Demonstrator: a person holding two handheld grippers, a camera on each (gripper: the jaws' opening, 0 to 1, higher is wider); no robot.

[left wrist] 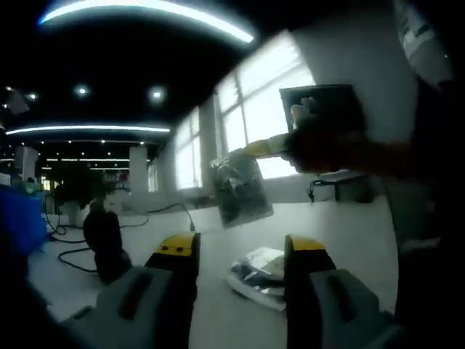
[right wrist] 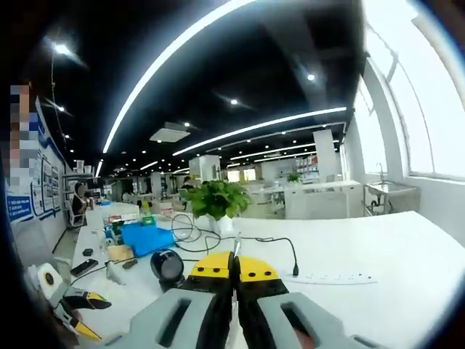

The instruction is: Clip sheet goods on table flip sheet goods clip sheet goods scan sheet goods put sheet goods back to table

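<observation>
Two yellow-tipped jaws of the left gripper [left wrist: 240,251] stand apart, holding nothing, above a white table [left wrist: 349,233]. Between them, farther off, a crinkled, glossy sheet packet [left wrist: 258,278] lies flat, partly hidden by the right jaw. The right gripper [left wrist: 272,147] enters from the right, mostly lost in dark blur; it pinches a thin, shiny sheet [left wrist: 241,190] by its top edge, hanging tilted in the air. In the right gripper view, the right gripper's jaws [right wrist: 235,263] press together on a thin edge, the sheet barely visible there. A leafy plant [right wrist: 216,198] and blue box [right wrist: 147,237] stand far behind.
</observation>
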